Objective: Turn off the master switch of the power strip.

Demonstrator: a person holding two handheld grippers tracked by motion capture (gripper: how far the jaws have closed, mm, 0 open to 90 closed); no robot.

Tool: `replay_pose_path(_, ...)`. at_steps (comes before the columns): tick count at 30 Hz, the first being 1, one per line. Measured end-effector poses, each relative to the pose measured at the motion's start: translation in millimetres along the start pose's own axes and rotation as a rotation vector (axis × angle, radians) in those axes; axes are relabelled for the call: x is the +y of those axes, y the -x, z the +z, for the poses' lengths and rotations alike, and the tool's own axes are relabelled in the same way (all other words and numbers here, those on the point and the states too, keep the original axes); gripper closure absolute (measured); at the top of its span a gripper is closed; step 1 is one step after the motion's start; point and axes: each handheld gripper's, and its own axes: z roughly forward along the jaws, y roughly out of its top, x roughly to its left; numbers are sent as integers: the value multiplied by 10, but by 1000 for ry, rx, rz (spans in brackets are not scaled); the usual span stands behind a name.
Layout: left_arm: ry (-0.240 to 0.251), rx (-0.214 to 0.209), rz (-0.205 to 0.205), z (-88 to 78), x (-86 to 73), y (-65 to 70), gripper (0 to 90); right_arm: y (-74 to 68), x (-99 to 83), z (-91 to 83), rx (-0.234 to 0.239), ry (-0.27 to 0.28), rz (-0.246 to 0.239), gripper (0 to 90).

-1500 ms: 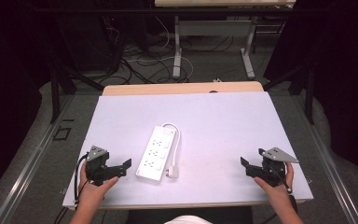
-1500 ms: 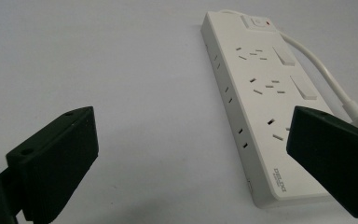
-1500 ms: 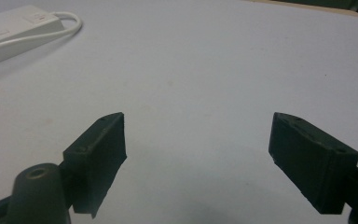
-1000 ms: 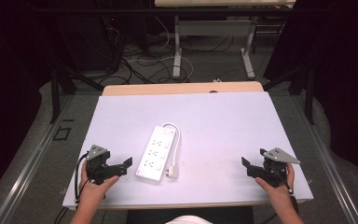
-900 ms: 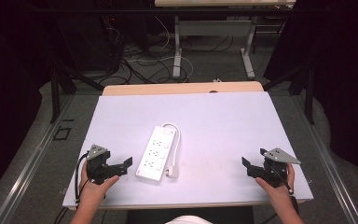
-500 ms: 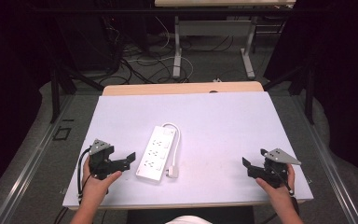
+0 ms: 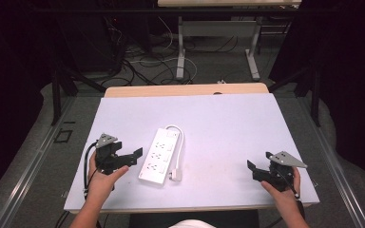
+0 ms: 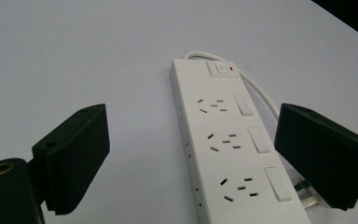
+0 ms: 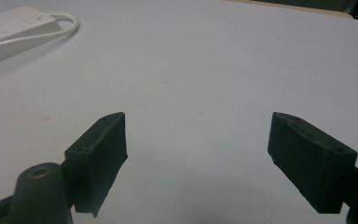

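Left gripper view: power strip (image 8: 233,149) just beyond open left gripper (image 8: 193,161).

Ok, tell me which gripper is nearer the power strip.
Left. The left gripper hovers just beside the power strip, jaws open and aimed at it, not touching. The right gripper sits far off near the table's right front corner, jaws open.

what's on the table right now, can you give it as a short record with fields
surface: pale lilac rectangular table top
main item: white plastic three-socket power strip, lying flat, with looped white cable
plug: white plug beside the strip's near end
left claw: open, its jaws have just been closing a little, nothing between them, aimed at the strip
right claw: open, over bare table, apart from the strip
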Motion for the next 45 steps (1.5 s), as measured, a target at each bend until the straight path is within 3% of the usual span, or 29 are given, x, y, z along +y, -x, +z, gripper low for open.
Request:
replay_pose_path(12, -21, 21, 39, 22, 265, 76, 135, 1, 2, 4, 4, -7, 2, 191)
replay_pose_path(30, -6, -9, 46, 143, 596, 247, 164, -1, -1, 1, 2, -13, 5, 193)
replay_pose_path(34, -23, -7, 76, 160, 666, 261, 174, -2, -2, 6, 4, -6, 2, 193)
replay_pose_path(45, -33, -14, 57, 297, 833, 354, 232, -2, -7, 17, 9, 5, 5, 193)
